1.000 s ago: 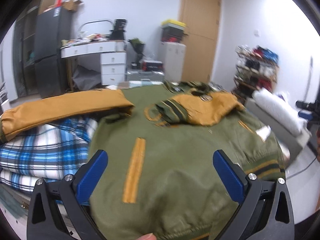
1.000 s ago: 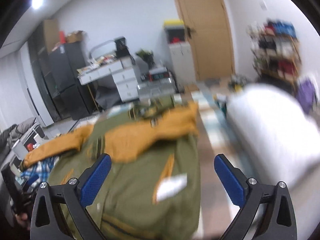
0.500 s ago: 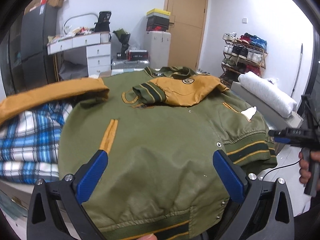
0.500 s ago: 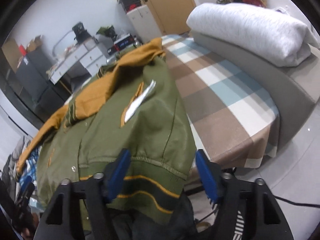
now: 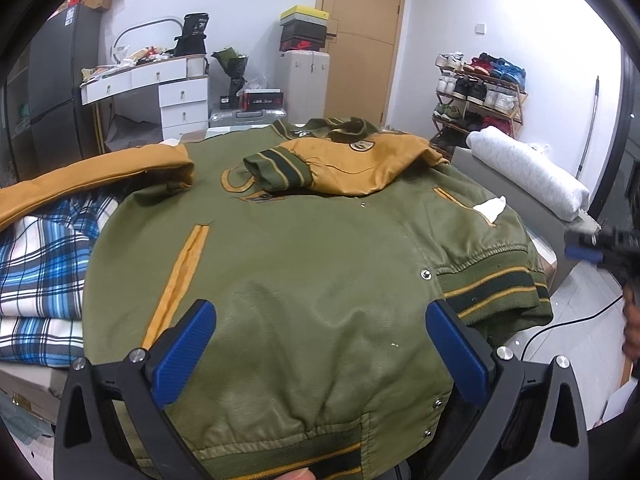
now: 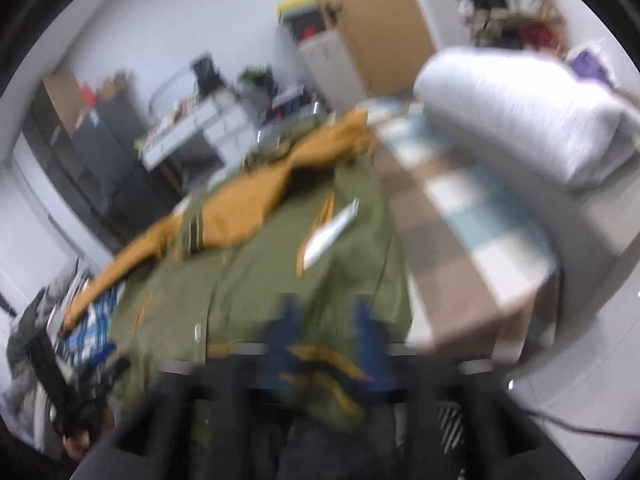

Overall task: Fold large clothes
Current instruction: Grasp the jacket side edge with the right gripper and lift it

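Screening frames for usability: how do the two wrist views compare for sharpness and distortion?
Left wrist: sharp, evenly lit, the jacket clear, with fisheye bending at the edges. Right wrist: heavy motion blur, smearing the right hand-held gripper and the jacket hem.

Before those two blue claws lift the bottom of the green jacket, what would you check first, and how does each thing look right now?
1. Left gripper open over the jacket near its hem: ok.
2. Right gripper astride the striped hem corner; jaws opening: grip cannot tell, blurred.
3. One sleeve folded across the chest: ok.
4. Other sleeve folded in: not ok, lies out over the plaid bedding.
5. White pocket lining tucked away: not ok.
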Demonstrator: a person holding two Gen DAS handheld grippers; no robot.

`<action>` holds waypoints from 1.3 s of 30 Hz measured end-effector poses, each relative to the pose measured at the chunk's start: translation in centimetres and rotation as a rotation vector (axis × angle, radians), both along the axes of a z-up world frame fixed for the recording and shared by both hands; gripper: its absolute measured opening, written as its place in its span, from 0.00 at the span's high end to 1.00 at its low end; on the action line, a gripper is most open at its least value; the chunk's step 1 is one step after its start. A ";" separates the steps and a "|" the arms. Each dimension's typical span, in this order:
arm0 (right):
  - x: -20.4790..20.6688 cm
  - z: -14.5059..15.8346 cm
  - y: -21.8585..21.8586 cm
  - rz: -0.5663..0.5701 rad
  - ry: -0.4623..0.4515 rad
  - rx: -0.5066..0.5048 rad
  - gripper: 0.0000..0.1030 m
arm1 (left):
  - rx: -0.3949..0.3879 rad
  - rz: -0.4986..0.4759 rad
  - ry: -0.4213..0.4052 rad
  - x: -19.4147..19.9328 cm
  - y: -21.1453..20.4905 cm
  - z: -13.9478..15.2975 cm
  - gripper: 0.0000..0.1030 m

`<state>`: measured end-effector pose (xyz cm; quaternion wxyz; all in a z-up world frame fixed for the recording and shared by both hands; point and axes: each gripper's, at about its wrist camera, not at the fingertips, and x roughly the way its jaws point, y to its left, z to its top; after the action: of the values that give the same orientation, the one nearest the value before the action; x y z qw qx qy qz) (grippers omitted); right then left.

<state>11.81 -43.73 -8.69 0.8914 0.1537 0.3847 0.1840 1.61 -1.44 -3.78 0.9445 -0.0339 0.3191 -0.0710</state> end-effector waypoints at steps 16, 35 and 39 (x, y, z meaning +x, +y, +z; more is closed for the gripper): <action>0.9 -5.3 4.1 0.043 0.148 0.469 0.98 | 0.016 -0.018 -0.004 -0.1 -0.3 0.3 0.01; -3.3 -4.7 2.0 0.114 0.123 0.216 0.50 | -0.012 -0.020 0.014 0.9 -0.7 0.3 0.01; -2.2 -5.7 4.8 0.134 0.102 0.162 0.45 | 0.012 -0.016 0.013 0.8 -0.8 0.1 0.01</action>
<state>9.62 -38.97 -14.41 0.8410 0.2083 0.4228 0.2657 2.39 -2.22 -3.68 0.9419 -0.0262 0.3261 -0.0763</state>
